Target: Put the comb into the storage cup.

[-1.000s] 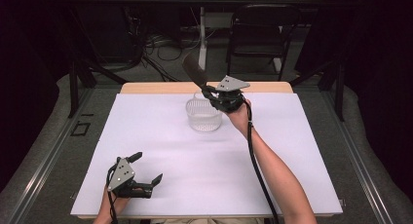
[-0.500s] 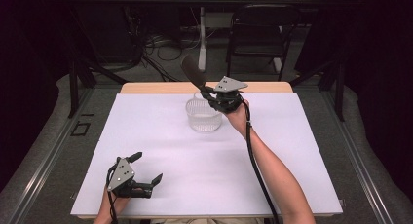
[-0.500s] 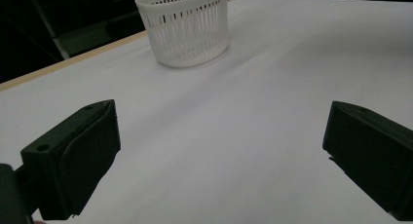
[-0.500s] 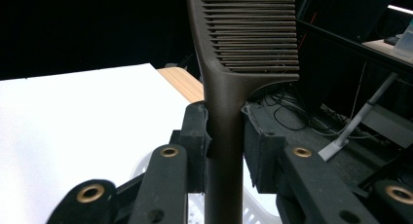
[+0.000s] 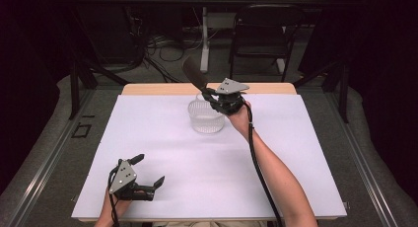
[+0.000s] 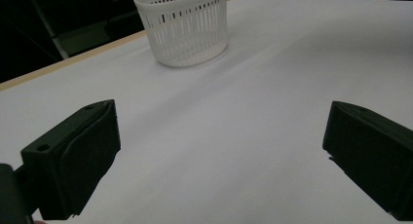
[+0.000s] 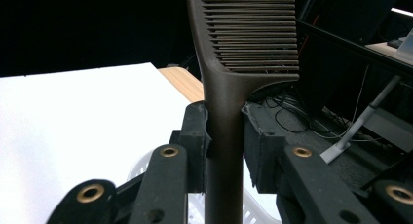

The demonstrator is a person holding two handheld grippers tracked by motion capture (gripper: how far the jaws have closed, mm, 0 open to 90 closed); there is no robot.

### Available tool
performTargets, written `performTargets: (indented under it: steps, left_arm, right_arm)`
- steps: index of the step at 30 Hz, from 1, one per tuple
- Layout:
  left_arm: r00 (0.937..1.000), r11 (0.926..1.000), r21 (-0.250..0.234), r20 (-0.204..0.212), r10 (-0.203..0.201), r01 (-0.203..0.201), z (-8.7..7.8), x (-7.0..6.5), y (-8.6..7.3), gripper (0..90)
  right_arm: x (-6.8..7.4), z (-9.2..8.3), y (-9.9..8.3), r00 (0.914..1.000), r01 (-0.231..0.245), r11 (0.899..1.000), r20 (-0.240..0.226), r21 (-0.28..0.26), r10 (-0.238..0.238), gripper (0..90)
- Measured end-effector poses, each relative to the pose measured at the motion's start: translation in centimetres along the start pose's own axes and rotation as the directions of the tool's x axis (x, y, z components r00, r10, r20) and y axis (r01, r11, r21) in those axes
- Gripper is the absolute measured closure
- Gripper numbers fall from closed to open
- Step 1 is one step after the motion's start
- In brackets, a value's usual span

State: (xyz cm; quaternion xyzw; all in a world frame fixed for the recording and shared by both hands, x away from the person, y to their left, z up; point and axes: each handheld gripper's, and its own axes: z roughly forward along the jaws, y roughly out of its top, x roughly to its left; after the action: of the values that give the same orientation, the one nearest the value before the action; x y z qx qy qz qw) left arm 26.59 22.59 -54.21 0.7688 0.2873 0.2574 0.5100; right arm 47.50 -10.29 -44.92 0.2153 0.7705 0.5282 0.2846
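Black gripper [image 5: 209, 94] with brass screws, grey three-cornered plate, trailing cable

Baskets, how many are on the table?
1. The white slotted basket stands on the far middle of the white table, just under the right gripper, whose jaws hold a dark comb by its handle.

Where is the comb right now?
The comb is pinched in the right claw, sticking up over the far rim of the white basket near the table's far edge in the high view.
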Motion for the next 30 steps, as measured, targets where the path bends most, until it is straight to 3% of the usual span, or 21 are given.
performTargets:
  steps: [30]
  left_arm:
    - [1.0000, 1.0000, -0.002, -0.007, 0.002, -0.002, -0.2, 0.1, 0.0, 0.4]
  right_arm:
    - [-0.3, 1.0, -1.6, 0.9999, -0.001, 1.000, -0.011, 0.027, 0.001, 72.3]
